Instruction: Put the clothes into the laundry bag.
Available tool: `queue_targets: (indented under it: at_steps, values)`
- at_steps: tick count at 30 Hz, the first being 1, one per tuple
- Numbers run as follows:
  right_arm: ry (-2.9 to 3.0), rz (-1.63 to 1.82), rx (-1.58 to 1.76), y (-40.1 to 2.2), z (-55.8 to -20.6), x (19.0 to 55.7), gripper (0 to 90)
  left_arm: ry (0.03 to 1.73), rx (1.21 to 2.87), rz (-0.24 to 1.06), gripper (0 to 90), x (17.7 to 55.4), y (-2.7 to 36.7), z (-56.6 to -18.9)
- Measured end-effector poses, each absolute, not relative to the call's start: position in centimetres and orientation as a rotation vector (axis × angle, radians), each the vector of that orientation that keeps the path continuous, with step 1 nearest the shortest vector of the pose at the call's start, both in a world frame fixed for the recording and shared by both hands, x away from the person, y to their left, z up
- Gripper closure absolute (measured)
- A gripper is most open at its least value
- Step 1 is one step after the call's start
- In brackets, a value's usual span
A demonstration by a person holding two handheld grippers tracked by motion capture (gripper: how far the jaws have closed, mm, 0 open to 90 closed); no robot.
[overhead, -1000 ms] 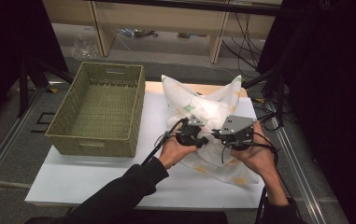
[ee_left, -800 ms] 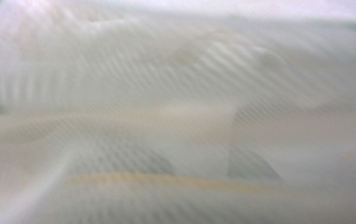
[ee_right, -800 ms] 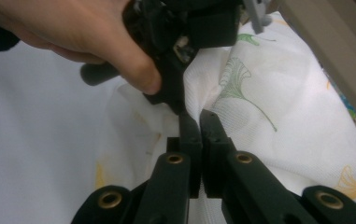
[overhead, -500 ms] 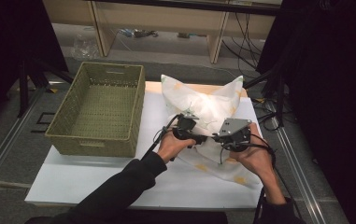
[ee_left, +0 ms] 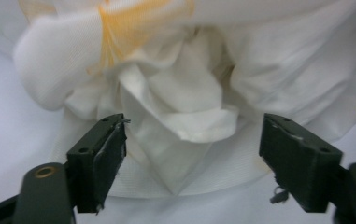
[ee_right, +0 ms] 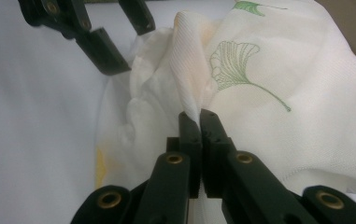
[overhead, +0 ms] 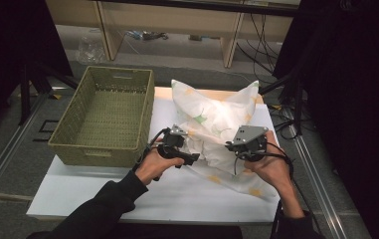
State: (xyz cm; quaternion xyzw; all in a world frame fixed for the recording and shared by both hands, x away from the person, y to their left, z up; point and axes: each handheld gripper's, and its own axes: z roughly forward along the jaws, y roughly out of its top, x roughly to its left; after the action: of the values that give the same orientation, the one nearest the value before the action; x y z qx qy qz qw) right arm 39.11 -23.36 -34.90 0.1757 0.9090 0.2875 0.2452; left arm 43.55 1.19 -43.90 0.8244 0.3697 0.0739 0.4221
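Pillowcase fabric (overhead: 217,127), white with a green and yellow leaf print and bunched around a pillow, lies on the white surface (overhead: 127,194) just right of the empty green wicker basket (overhead: 105,117). Compared with a second ago, the left tool (overhead: 189,158) has slid away from the middle of the bundle toward its near left edge, and its jaws have just been opening. In the left gripper view they now stand wide apart with the crumpled folds (ee_left: 180,107) lying ahead of them, cloth between the pads but neither pad pressing on it, so that side holds nothing. The right tool (ee_right: 199,119) has stayed put: its jaws are pressed tight together on a raised ridge of the printed cloth, which runs up out of the pinch. In the high view that tool (overhead: 237,148) sits at the bundle's near right side, under the person's hand.

By my reading, the left side has let go of one hold and is looking for a fresh one, while the right anchors the cloth. The work of handling the cover seems midway, with a new pinch on the loose folds the likely next need.
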Motion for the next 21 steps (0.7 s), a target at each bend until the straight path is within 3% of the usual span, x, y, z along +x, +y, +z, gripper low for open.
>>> queue_targets:
  at_steps: [2,5,6,9,12,15,21]
  values:
    - [2.482,0.783,0.477,-23.3,-34.9,39.1,89.8,0.932,2.109,0.166,24.6,44.1,0.6,-44.9]
    - [2.482,0.783,0.484,-23.3,-35.0,39.1,89.8,0.937,2.037,0.061,33.9,45.2,-0.8,-46.4]
    - [2.483,0.781,0.483,-23.3,-35.1,39.2,89.7,0.925,2.022,0.028,46.4,45.5,-1.1,-46.5]
    - [2.485,0.775,0.475,-23.3,-35.3,39.3,89.8,0.848,1.967,-0.034,66.6,45.7,-2.8,-46.1]
    - [2.479,0.765,0.474,-23.6,-35.2,39.4,89.8,0.804,1.968,0.005,79.0,45.4,-4.3,-45.1]
    - [2.472,0.769,0.506,-24.1,-35.0,39.4,89.7,0.785,1.986,-0.011,76.9,45.5,-4.8,-44.7]
    - [2.468,0.771,0.49,-24.3,-35.0,39.5,89.7,0.768,2.058,-0.026,40.0,44.4,-3.7,-44.7]
